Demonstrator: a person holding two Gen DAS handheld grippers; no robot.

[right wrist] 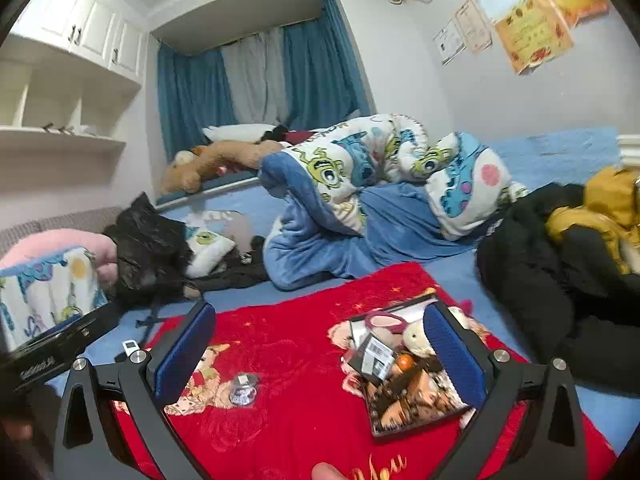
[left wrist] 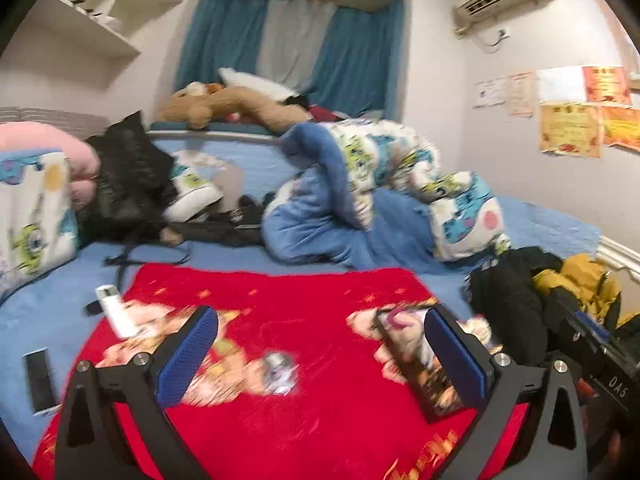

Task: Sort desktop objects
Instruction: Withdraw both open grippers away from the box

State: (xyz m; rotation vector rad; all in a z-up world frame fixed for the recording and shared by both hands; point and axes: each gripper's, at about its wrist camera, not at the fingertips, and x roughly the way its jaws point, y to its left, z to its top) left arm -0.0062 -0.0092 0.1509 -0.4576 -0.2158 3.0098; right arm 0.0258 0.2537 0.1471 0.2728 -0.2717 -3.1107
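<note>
A red printed blanket (left wrist: 320, 420) (right wrist: 300, 420) lies on the bed. On it sits a small shiny clear item (left wrist: 278, 368) (right wrist: 242, 390). A printed box (right wrist: 404, 368) (left wrist: 416, 372) at the right holds several small items. A white tube (left wrist: 116, 310) lies at the blanket's left edge, and a black flat bar (left wrist: 38, 380) lies left of it on the sheet. My left gripper (left wrist: 320, 360) is open and empty above the blanket. My right gripper (right wrist: 316, 360) is open and empty, its right finger (right wrist: 452, 356) beside the box.
A crumpled cartoon quilt (right wrist: 360, 200) lies at mid bed. Black and yellow coats (right wrist: 560, 248) are piled at the right. A black garment (left wrist: 124, 184) and pillows lie at the left. A plush toy (left wrist: 224, 106) rests by the blue curtains. White shelves are on the left wall.
</note>
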